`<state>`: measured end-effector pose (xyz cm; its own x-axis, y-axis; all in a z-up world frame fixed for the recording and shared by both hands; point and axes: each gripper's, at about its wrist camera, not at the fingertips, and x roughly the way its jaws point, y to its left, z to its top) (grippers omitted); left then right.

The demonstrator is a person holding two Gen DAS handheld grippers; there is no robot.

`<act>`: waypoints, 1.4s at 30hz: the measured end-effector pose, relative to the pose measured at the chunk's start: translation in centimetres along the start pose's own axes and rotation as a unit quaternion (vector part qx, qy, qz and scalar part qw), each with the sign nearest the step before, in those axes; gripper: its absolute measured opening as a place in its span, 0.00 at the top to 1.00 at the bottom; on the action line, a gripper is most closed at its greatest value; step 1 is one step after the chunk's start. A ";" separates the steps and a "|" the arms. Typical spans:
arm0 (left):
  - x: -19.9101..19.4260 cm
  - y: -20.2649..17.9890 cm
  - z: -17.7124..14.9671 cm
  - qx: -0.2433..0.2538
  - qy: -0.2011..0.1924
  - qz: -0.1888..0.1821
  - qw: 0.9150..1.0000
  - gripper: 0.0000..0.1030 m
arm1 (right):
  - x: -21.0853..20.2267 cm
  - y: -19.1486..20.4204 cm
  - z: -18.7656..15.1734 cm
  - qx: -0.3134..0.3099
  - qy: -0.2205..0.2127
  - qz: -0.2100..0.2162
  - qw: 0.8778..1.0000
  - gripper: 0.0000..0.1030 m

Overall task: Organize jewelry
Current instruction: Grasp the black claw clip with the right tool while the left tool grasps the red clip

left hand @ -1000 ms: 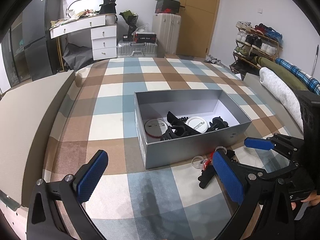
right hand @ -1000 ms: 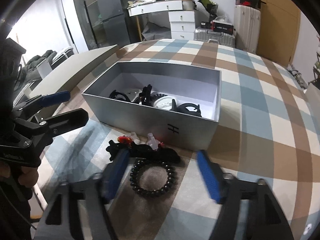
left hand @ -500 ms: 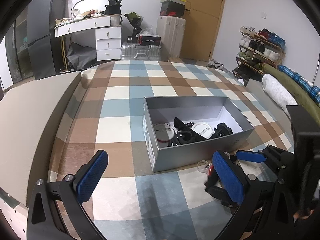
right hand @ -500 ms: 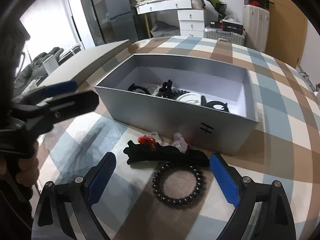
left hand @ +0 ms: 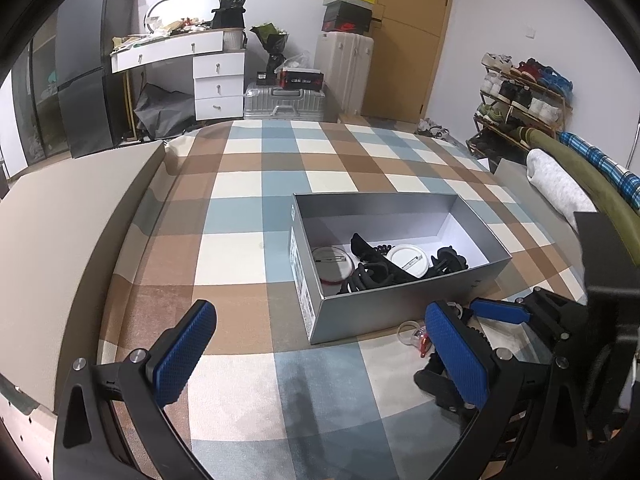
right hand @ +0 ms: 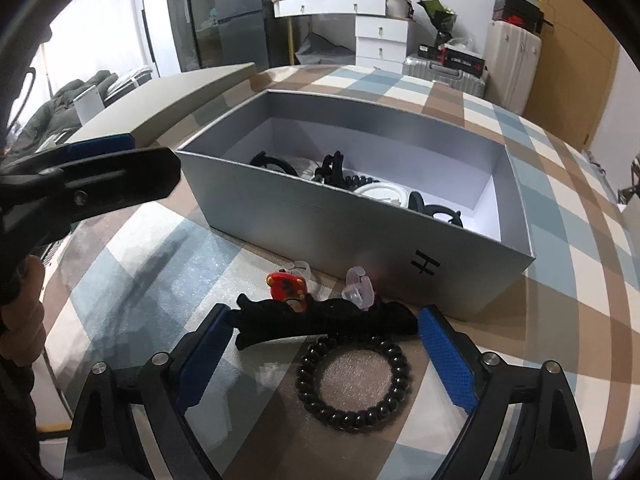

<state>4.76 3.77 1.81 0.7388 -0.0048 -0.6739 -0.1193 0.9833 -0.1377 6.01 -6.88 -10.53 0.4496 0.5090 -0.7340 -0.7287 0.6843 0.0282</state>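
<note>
The grey box (right hand: pixel 400 240) sits open on the checked cover, already holding dark clips and round white pieces. Just in front of its near wall lies a long black hair clip (right hand: pixel 320 320), stiff and light, best taken across its narrow middle. Nearer than that lies the black bead bracelet (right hand: pixel 352 380), slack and likely to roll; pinch one side of the ring. The right gripper (right hand: pixel 324 352) straddles both, jaws wide but closing, holding nothing. The left gripper (left hand: pixel 320 356) hangs open and empty.

Both wrist cameras look steeply down, near the bed, from opposite sides, sharing the grey box (left hand: pixel 400 308).
</note>
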 end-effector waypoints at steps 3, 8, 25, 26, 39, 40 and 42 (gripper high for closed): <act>-0.1 0.0 0.0 0.000 0.001 -0.002 1.000 0.01 | -1.3 -0.3 0.0 0.001 -0.015 0.014 1.000 0.12; -0.1 -0.4 -0.1 0.004 0.006 -0.010 1.000 0.01 | -3.7 -1.4 0.0 0.013 -0.036 0.039 0.999 0.12; 2.2 -5.0 -2.4 0.085 0.070 -0.068 0.992 0.22 | -6.4 -7.2 0.0 0.085 -0.054 0.055 0.993 0.12; 2.4 -5.2 -2.6 0.085 0.073 -0.066 0.992 0.24 | -6.4 -7.2 0.0 0.085 -0.053 0.055 0.993 0.12; 4.2 -6.0 -2.6 0.067 0.084 -0.071 0.992 0.57 | -6.1 -6.8 -0.2 0.077 -0.049 0.062 0.994 0.12; 4.2 -6.1 -2.6 0.066 0.084 -0.071 0.992 0.61 | -6.2 -6.7 -0.2 0.077 -0.049 0.062 0.994 0.12; 4.2 -6.3 -2.7 0.070 0.083 -0.068 0.992 0.72 | -6.1 -6.8 -0.2 0.077 -0.049 0.063 0.994 0.12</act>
<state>6.82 -2.91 -2.06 0.6210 -0.1585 -0.7676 0.0758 0.9869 -0.1424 8.08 -14.72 -6.34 0.4144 0.6385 -0.6485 -0.6976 0.6805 0.2242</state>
